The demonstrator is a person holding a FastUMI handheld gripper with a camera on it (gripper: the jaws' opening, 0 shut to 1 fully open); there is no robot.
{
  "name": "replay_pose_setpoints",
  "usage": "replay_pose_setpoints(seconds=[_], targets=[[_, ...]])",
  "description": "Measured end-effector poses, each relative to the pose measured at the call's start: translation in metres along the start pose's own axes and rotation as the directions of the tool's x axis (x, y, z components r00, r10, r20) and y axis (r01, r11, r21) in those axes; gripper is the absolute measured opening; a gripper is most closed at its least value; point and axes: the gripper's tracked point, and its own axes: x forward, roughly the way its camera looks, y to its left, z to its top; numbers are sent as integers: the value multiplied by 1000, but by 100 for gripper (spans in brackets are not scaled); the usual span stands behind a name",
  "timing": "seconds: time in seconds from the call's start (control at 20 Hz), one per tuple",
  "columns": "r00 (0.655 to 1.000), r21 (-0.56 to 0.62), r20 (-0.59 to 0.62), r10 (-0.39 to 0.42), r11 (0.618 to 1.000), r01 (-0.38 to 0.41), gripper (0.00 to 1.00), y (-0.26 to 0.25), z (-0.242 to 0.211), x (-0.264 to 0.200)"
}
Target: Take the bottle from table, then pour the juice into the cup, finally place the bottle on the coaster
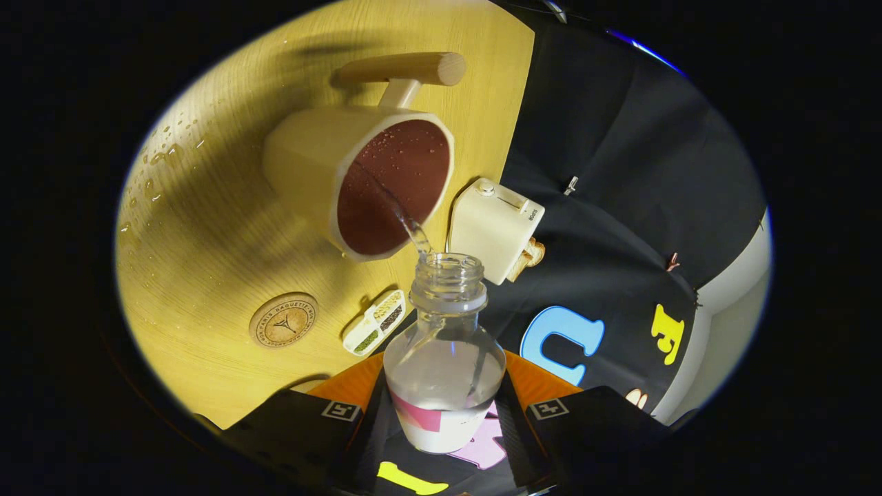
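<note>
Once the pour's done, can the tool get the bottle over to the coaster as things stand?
Probably yes. The tool is shut on the bottle, tilted toward the cup. The coaster lies bare on the table, beside the cup; the small tray next to it looks avoidable.

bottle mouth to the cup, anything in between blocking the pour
Nothing visible does. The bottle, held between the claw fingers, is tipped toward the cup, and the stream runs straight from its mouth into the cup.
</note>
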Motion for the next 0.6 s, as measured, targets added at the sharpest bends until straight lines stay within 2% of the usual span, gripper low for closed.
replay_pose_setpoints(seconds=[0.6], targets=[[999,-97,32,-11,995,14,73,-12,-2,10]])
